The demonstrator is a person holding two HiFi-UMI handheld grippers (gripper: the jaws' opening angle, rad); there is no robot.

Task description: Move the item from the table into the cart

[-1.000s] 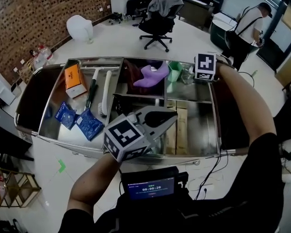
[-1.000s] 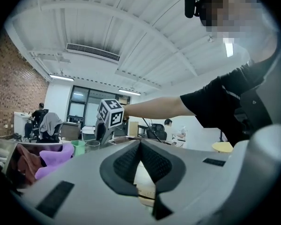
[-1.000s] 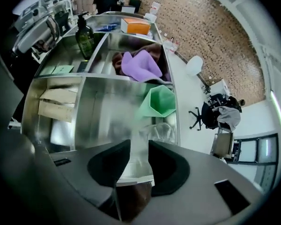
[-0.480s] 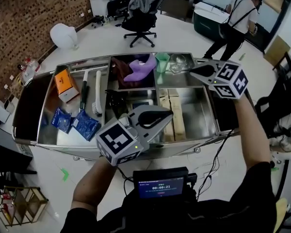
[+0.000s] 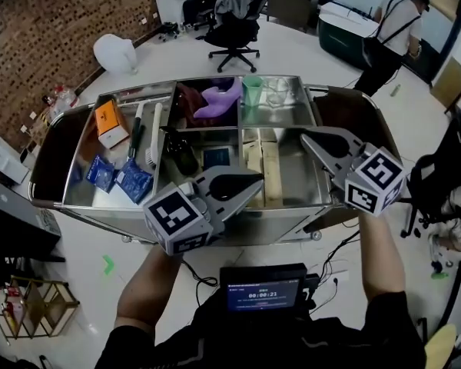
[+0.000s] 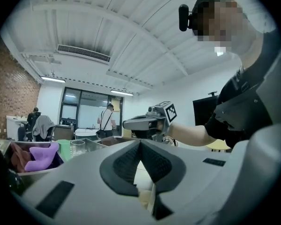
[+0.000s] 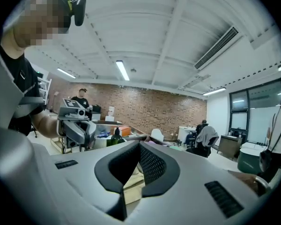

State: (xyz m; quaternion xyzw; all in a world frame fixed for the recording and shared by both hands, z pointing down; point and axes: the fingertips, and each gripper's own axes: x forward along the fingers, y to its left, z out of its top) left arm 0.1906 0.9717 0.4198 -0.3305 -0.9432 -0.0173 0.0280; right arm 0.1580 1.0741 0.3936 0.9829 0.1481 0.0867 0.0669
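The left tool point(image 5: 255, 184) hangs level over the steel cart's point(image 5: 292, 220) front edge, jaws pressed together on nothing. The right tool point(image 5: 307, 136) is above the near right compartment with the wooden blocks point(image 5: 261, 167); its jaws have just closed and are empty. The clear glass point(image 5: 277, 91) stands beside a green cup point(image 5: 253, 89) in the far right compartment.

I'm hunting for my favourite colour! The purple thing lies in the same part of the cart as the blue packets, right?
Not quite. The purple thing lies in the far middle part of the cart, while the blue packets lie in the left part, with a divider between them. The head view shows it.
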